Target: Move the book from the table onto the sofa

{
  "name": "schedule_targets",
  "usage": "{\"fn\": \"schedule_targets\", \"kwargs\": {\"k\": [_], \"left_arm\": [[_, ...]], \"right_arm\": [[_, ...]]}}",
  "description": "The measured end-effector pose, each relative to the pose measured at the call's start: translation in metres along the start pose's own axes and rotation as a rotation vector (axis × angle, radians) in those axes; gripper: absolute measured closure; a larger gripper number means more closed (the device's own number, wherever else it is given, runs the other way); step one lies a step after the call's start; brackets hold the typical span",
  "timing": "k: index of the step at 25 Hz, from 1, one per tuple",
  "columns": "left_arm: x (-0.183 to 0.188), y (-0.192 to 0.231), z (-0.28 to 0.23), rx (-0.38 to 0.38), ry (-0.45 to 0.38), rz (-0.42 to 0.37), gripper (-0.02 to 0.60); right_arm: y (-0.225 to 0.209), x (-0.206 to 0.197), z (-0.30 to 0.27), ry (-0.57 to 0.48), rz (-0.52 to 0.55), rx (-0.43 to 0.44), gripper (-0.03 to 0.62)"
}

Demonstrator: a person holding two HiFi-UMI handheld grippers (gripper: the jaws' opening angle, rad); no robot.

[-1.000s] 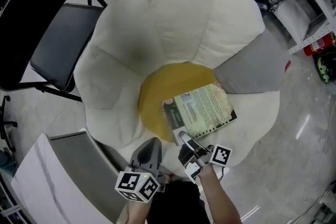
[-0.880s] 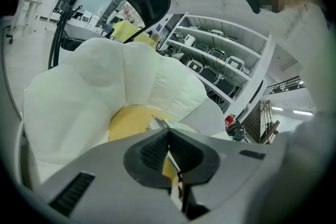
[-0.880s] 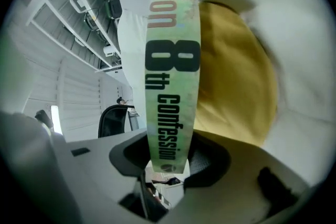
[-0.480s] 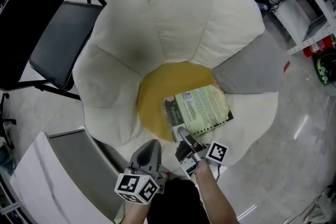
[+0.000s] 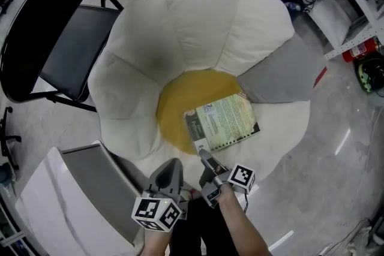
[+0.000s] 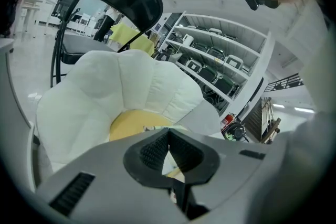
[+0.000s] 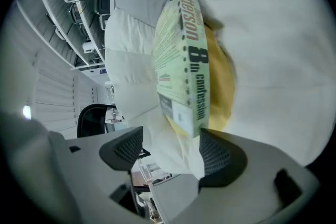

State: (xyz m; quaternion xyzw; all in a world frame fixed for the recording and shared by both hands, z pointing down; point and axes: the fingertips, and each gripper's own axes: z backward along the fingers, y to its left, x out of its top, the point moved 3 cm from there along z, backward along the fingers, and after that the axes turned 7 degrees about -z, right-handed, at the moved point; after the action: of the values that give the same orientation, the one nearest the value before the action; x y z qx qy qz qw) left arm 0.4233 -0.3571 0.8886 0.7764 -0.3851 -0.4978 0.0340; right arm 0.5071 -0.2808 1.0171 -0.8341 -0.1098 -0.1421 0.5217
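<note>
Release step: the book is laid on the yellow centre of the sofa, mid-frame. The jaws of the right gripper have just been opened wide, the book's corner seemingly loose between them; the left gripper is closed, empty. A clean withdrawal is called for next.

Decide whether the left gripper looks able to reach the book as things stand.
Probably yes. The book lies on the sofa, ahead of the left gripper, with nothing between. Its jaws are shut, and the jaws of the right gripper have just opened around the book's near corner.
</note>
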Motion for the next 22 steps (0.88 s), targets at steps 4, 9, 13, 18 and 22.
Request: {"fn": "schedule_targets", "kwargs": {"k": [4, 9, 13, 18, 22], "left_arm": [[0.014, -0.012, 0.015, -0.002, 0.003, -0.013, 0.571], [0.033, -0.03, 0.036, -0.002, 0.015, -0.012, 0.571], [0.062, -0.05, 0.049, -0.022, 0.013, -0.051, 0.571], [0.105, -0.078, 0.068, -0.066, 0.004, -0.086, 0.571], [0.143, -0.101, 0.088, -0.089, -0.012, -0.108, 0.572]], "right_arm": [[0.008, -0.015, 0.018, 0.012, 0.007, -0.012, 0.273], [0.052, -0.028, 0.041, 0.022, 0.087, 0.107, 0.273], [0.102, -0.038, 0.056, 0.032, 0.168, 0.16, 0.275], [0.168, -0.064, 0.077, 0.034, 0.255, 0.213, 0.284], [0.213, -0.078, 0.103, -0.071, 0.357, 0.147, 0.582]]}}
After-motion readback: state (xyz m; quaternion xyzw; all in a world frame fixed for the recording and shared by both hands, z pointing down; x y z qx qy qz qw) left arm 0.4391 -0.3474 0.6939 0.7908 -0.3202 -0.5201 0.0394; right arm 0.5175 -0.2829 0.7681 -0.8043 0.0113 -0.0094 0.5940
